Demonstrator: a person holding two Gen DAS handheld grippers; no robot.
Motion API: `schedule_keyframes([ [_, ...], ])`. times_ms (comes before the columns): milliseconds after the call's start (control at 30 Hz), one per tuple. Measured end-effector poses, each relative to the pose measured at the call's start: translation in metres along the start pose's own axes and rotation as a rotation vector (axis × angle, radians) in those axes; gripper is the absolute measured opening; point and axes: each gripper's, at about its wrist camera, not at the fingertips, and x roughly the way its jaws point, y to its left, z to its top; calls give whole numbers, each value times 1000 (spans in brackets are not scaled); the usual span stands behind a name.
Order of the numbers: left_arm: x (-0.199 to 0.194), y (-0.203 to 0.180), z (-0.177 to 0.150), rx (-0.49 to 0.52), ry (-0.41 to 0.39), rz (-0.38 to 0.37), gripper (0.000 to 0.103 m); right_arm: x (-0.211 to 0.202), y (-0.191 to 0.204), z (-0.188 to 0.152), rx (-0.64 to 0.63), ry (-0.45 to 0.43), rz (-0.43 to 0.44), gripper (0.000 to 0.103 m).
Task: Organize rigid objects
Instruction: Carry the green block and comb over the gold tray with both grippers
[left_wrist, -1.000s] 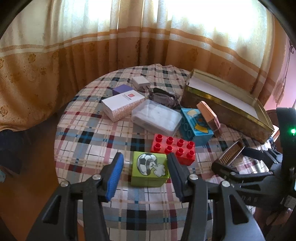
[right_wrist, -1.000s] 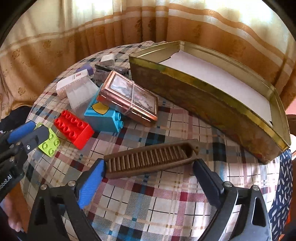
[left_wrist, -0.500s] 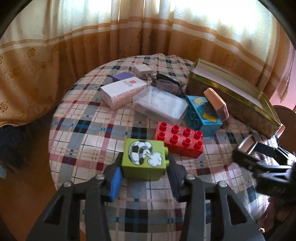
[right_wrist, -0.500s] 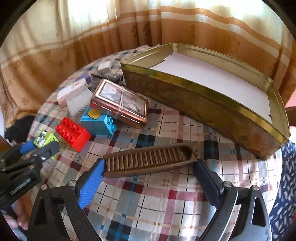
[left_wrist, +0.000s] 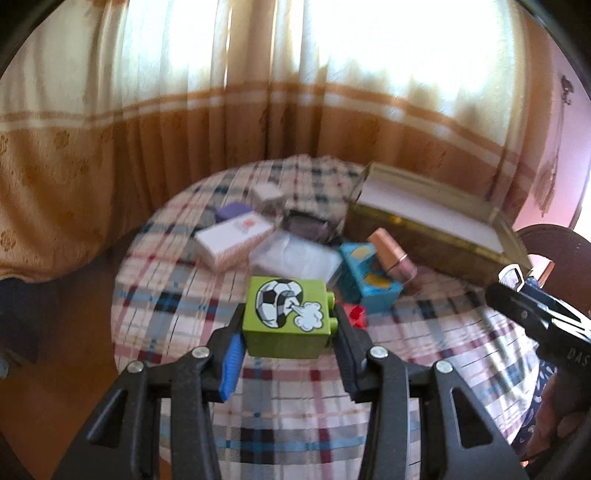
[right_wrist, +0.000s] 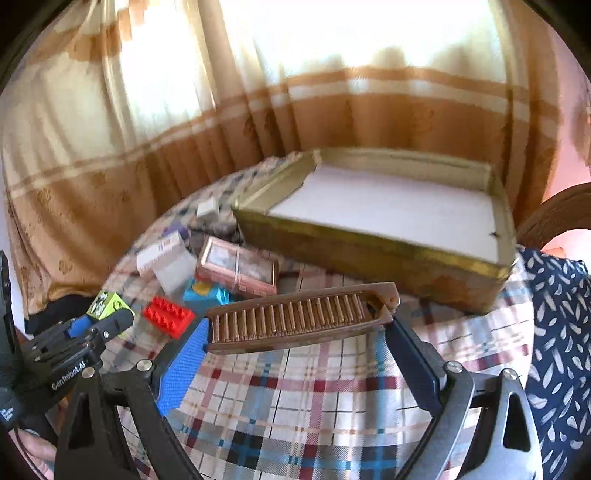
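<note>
Two grips: each claw carried one item, both clear of the cloth.
Left gripper (left_wrist: 288, 334): pads clamped on the sides of the green football block (left_wrist: 286, 319), picture face up; jaws had just been closing on it. Side grip probably kept the studs free.
Right gripper (right_wrist: 295, 328): jaws wide but pressed on both ends of the brown comb (right_wrist: 301, 319), held lengthwise and level.
Gold tin (right_wrist: 373, 254): open, white-lined, at 12 to 1 o'clock from the comb; judged the drop place for both items.
Table (right_wrist: 332, 406): plaid cloth; red brick (right_wrist: 168, 319), blue block (left_wrist: 369, 282), framed case (right_wrist: 238, 267), white box (left_wrist: 234, 240) clustered at 10 o'clock of the comb, not yet sorted.
Risk: comb could pivot, held only at its tips.
</note>
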Motion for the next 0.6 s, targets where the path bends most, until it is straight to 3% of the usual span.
schedule_keyframes([
  [200, -8, -23, 18, 54, -44, -36, 43, -29, -15, 20, 23, -139, -102, 96],
  [600, 8, -79, 58, 105, -96, -131, 43, -28, -64, 54, 110, -264, -299, 96],
])
